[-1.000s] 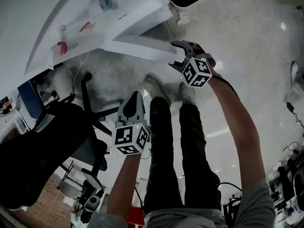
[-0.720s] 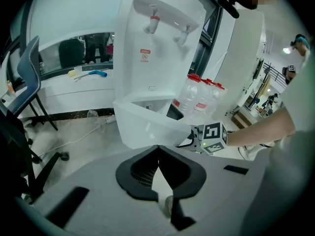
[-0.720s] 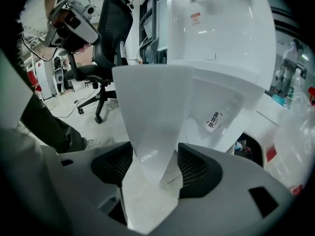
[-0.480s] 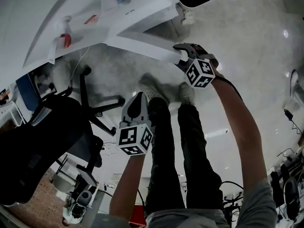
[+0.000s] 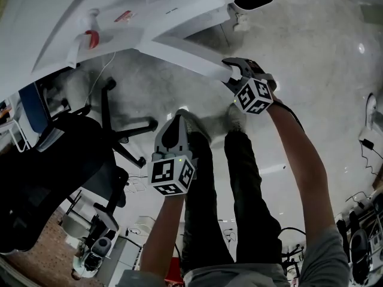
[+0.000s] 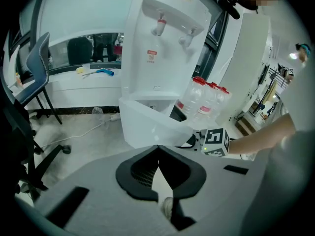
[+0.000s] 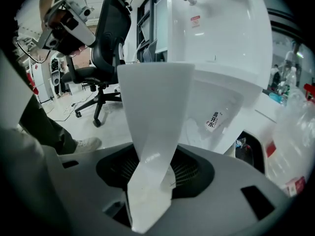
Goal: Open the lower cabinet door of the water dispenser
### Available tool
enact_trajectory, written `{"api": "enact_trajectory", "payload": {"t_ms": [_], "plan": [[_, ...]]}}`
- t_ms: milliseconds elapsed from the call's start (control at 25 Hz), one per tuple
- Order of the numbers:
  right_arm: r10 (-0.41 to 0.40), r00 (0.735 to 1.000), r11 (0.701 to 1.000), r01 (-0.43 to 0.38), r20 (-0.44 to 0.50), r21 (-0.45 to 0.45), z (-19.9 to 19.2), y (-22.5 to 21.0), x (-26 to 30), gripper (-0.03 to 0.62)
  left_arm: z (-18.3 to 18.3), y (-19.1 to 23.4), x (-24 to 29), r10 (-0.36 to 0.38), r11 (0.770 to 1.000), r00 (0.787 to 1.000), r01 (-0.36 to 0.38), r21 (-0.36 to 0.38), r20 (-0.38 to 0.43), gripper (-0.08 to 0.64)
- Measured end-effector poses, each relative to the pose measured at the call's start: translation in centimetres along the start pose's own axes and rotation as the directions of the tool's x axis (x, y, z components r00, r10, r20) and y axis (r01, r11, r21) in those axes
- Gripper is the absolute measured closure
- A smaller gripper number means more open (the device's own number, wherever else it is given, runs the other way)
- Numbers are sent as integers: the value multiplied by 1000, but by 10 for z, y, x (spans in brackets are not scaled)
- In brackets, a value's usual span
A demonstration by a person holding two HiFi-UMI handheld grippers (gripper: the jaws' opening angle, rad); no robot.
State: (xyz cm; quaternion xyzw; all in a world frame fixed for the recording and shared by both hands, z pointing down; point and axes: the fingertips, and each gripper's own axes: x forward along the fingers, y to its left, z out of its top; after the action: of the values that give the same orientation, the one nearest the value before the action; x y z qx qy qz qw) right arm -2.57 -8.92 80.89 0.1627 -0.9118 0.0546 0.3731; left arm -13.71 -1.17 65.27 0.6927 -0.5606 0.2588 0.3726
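The white water dispenser (image 5: 119, 17) stands at the top left of the head view, and its lower cabinet door (image 5: 179, 55) is swung out towards me. My right gripper (image 5: 234, 70) is at the door's free edge. In the right gripper view that door edge (image 7: 155, 112) runs straight between the jaws, which are closing and pressing on it. My left gripper (image 5: 172, 130) hangs lower, above my legs and apart from the door, with its jaws together and nothing in them. In the left gripper view the door (image 6: 147, 127) lies ahead.
A black office chair (image 5: 66, 160) stands on the left, close to the dispenser. Several large water bottles (image 6: 206, 102) stand beside the dispenser's right side. My legs and white shoes (image 5: 194, 121) are below the door. A cable (image 6: 83, 129) lies on the floor.
The right gripper's jaws have narrowed onto the door edge. Both hands have stayed nearly in place, and the head view has drifted slightly.
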Motion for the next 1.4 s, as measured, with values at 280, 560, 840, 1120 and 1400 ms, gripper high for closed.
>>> {"api": "enact_trajectory", "payload": {"t_ms": [280, 560, 840, 1120, 1400], "plan": [[-63, 998, 995, 60, 28, 84, 6, 24, 7, 397, -13, 15, -1, 20, 1000, 1000, -20, -16, -1, 551], [-125, 992, 977, 118, 29, 179, 16, 53, 15, 397, -27, 36, -8, 0, 1000, 1000, 0, -26, -3, 551], [-190, 982, 947, 179, 18, 267, 27, 85, 29, 397, -41, 66, -25, -1, 1000, 1000, 1, -25, -4, 551], [-273, 962, 901, 256, 1, 349, 42, 112, 45, 397, -41, 104, -40, -3, 1000, 1000, 3, 1, -1, 551], [-362, 932, 839, 339, -29, 427, 60, 136, 63, 397, -43, 135, -52, -27, 999, 1000, 27, 29, 0, 551]]}}
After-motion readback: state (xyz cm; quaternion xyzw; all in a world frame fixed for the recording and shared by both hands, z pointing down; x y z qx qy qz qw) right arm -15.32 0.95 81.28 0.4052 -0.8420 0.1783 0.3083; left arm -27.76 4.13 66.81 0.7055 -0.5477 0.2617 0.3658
